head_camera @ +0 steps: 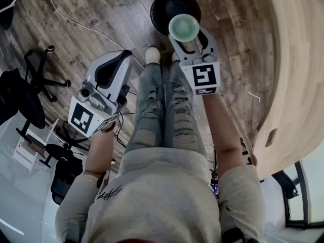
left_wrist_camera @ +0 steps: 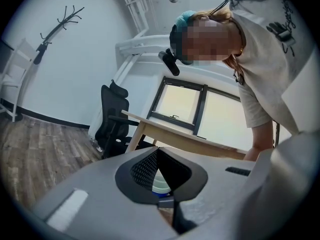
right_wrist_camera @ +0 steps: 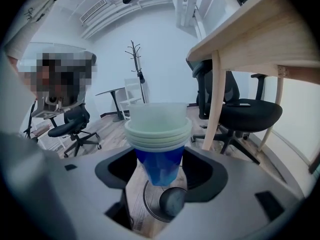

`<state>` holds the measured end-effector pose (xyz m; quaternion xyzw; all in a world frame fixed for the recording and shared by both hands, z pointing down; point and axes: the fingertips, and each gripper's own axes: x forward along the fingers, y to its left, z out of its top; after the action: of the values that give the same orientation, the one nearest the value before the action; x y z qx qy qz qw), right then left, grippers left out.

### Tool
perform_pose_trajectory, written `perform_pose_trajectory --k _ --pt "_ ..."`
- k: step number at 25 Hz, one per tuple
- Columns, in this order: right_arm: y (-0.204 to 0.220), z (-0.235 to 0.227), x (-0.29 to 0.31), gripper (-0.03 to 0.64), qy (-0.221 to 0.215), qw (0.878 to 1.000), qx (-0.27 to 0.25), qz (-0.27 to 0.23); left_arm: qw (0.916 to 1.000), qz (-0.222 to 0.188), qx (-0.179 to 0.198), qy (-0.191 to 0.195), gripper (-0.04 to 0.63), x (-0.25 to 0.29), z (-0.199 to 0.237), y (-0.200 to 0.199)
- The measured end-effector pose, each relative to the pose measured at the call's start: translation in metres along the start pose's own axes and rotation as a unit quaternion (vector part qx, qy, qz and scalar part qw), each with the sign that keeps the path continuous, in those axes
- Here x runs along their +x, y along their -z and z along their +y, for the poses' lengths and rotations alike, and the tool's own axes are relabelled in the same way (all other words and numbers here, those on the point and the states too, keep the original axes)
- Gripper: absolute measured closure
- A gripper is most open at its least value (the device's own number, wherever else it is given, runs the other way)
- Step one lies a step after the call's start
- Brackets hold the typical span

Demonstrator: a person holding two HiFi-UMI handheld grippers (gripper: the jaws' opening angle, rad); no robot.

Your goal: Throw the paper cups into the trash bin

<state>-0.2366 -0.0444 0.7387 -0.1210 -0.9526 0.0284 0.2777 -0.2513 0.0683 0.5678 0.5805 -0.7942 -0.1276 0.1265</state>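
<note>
A stack of blue paper cups with white rims stands upright between the jaws of my right gripper, which is shut on it. In the head view the paper cups show their pale open top and hang just over the near rim of the round black trash bin on the floor. The trash bin also shows directly beneath the cups. My left gripper hangs lower left beside the person's knee, away from the bin. Its jaws meet with nothing held.
The person's legs and shoes stand right before the bin. A curved wooden desk runs along the right. Black office chairs stand at the left, and a cable trails over the wooden floor.
</note>
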Motion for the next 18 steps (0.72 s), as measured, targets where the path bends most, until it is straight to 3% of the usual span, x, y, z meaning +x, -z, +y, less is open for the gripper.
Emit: perform_pose_trajectory --k 18 --pt "0.094 -0.024 0.042 0.328 0.011 0.997 0.006 0.073 0.9998 0.014 -0.014 0.008 0.592 0.014 0.019 0.050"
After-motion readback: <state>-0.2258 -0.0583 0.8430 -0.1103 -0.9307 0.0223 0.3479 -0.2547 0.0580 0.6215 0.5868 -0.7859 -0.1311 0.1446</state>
